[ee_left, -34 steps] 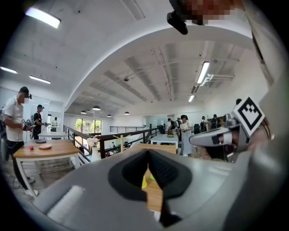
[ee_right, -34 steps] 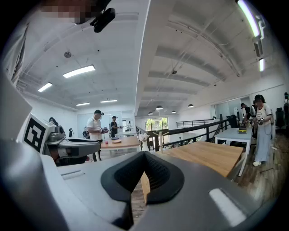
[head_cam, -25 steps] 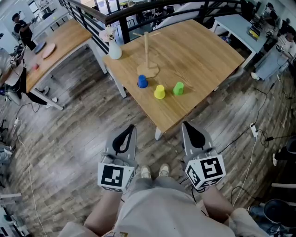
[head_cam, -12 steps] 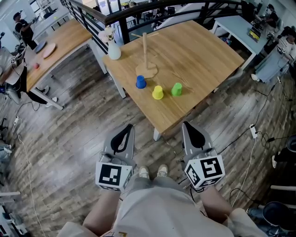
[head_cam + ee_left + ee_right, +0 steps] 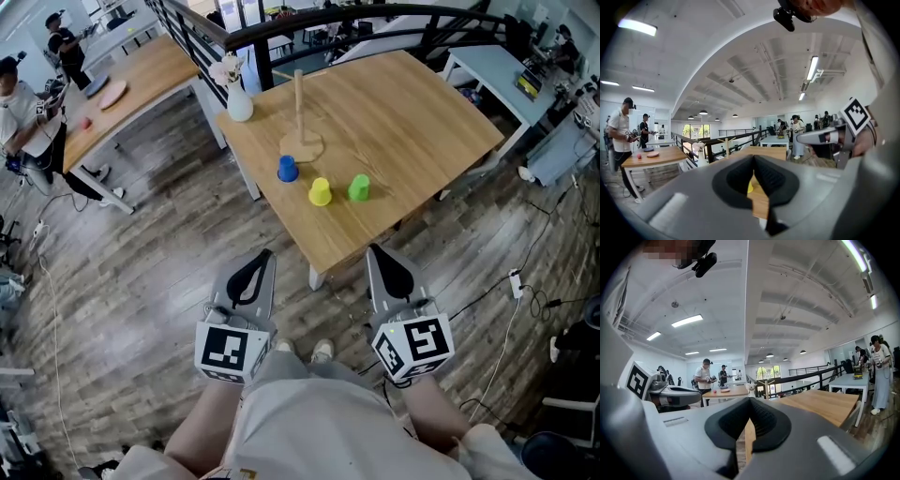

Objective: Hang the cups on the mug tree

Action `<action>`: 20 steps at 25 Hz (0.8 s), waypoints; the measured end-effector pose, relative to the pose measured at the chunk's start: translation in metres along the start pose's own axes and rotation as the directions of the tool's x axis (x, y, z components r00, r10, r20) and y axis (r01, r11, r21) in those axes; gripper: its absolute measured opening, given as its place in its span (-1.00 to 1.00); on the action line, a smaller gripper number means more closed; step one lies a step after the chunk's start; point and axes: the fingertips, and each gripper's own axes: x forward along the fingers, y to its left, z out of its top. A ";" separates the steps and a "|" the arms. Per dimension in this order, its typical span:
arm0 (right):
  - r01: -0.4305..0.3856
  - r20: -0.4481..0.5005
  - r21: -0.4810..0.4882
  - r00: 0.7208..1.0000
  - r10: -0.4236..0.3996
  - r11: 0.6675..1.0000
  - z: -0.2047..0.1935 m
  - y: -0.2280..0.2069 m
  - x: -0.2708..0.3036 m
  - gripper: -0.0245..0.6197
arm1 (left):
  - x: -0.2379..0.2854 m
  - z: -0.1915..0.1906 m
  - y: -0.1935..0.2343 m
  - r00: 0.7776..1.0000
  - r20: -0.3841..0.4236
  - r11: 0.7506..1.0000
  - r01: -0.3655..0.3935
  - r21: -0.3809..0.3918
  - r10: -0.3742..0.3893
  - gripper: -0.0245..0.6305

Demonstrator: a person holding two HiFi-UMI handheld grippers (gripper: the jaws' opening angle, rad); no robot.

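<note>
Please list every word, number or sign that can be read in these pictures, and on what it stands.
No readable words or numbers anywhere.
Square black-and-white markers, patterns not letters: on the left gripper and right gripper cubes.
Cups, mug tree: no print visible.

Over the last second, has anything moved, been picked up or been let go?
Nothing was taken hold of or let go. Only the head view shifted slightly, showing more of the room at the left. The left tool and right tool stay shut and empty, short of the table; the blue cup, yellow cup and green cup sit unmoved beside the mug tree.
</note>
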 end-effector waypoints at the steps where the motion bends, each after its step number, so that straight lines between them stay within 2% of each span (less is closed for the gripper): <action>1: -0.006 0.006 -0.001 1.000 0.006 1.000 0.001 -0.002 -0.001 -0.93 | 0.001 0.000 -0.004 1.000 0.001 1.000 -0.003 0.003 0.003 -0.92; 11: -0.037 0.019 0.002 0.999 0.037 0.999 0.002 -0.019 -0.008 -0.93 | 0.001 0.011 -0.013 0.999 0.011 0.998 -0.053 0.020 0.053 -0.92; 20: -0.036 0.011 -0.002 0.999 0.036 0.999 -0.001 -0.025 0.010 -0.93 | 0.017 0.004 0.002 0.999 -0.002 0.999 -0.050 0.019 0.050 -0.92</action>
